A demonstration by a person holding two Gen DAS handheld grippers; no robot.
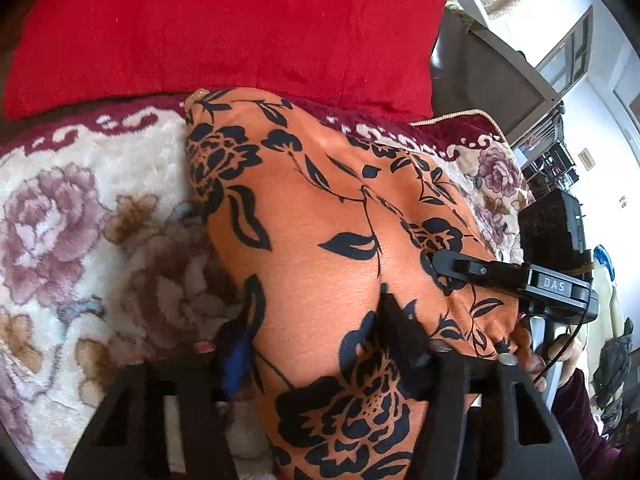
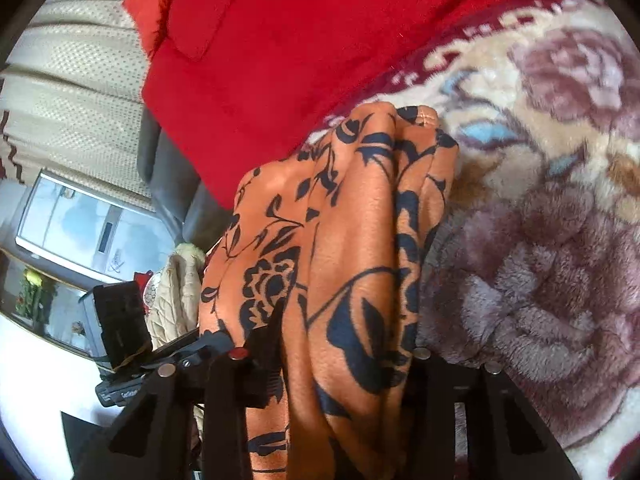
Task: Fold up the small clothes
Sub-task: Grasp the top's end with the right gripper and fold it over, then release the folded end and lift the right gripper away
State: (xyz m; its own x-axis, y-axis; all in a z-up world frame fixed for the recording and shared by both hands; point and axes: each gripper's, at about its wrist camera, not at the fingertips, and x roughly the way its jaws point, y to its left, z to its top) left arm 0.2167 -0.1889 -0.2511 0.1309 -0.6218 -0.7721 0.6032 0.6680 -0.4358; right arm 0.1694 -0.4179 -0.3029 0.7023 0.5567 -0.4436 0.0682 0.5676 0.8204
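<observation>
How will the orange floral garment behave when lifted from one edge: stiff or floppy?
Likely floppy: the orange floral garment bunches into soft ridges between the right gripper fingers. Probably light and thin, since it drapes smoothly over the plush floral blanket. Its sheen suggests it may be slippery; the left gripper also pinches it.

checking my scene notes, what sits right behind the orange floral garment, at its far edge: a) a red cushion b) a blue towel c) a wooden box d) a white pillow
a: a red cushion lies just past the far edge of the orange black-flowered garment, both on the floral plush blanket; the right wrist view shows the same red fabric beyond the garment.
</observation>
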